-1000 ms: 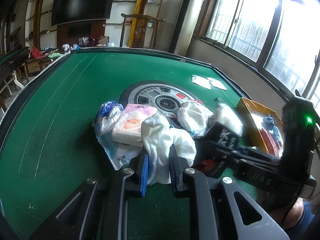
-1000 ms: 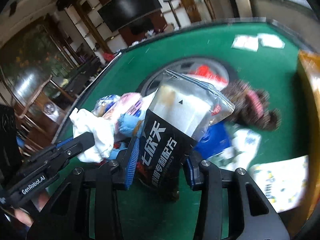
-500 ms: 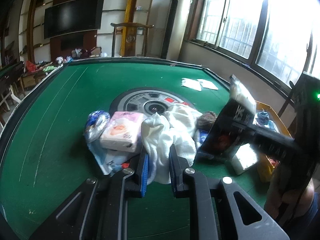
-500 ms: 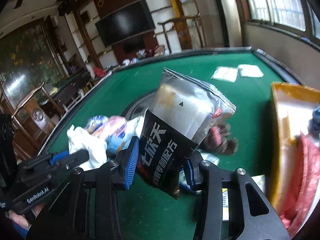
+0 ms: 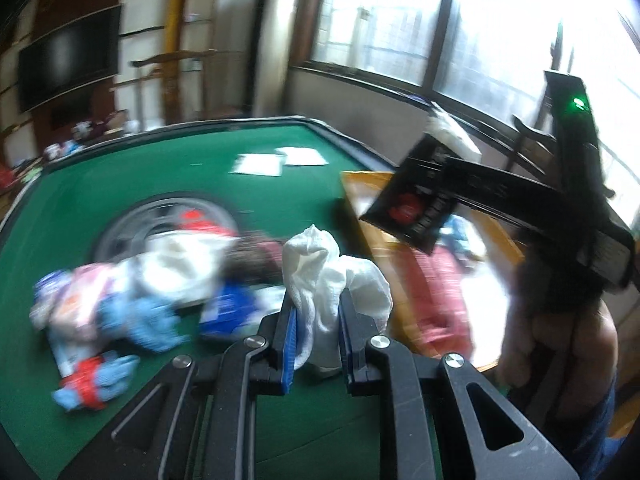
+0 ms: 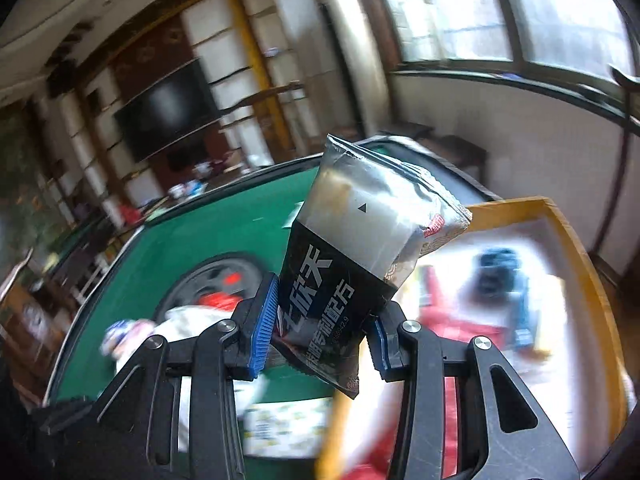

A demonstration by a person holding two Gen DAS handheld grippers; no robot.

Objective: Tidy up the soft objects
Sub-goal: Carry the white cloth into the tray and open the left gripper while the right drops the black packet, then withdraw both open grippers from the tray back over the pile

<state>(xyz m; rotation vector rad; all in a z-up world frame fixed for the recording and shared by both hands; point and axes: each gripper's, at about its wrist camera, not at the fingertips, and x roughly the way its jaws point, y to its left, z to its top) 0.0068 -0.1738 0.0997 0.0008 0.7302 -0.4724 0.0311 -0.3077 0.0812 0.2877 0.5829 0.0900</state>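
Holding two items at once, you have the left gripper [image 5: 316,334] clamped on a white cloth [image 5: 330,280] at lower centre of the left view, above the green table [image 5: 160,184]. Your right gripper [image 6: 322,328] is clamped on a black-and-silver snack pouch [image 6: 360,248], which stands upright mid-frame beside the yellow-rimmed tray [image 6: 576,248] at right. Blur obscures the tray contents. Risk noted: the pouch is gripped only by its lower end, so a quick swing could let it pivot or slide out short of the tray. The cloth's loose folds hang beside the fingers and could snag the pile [image 5: 132,280] at left.
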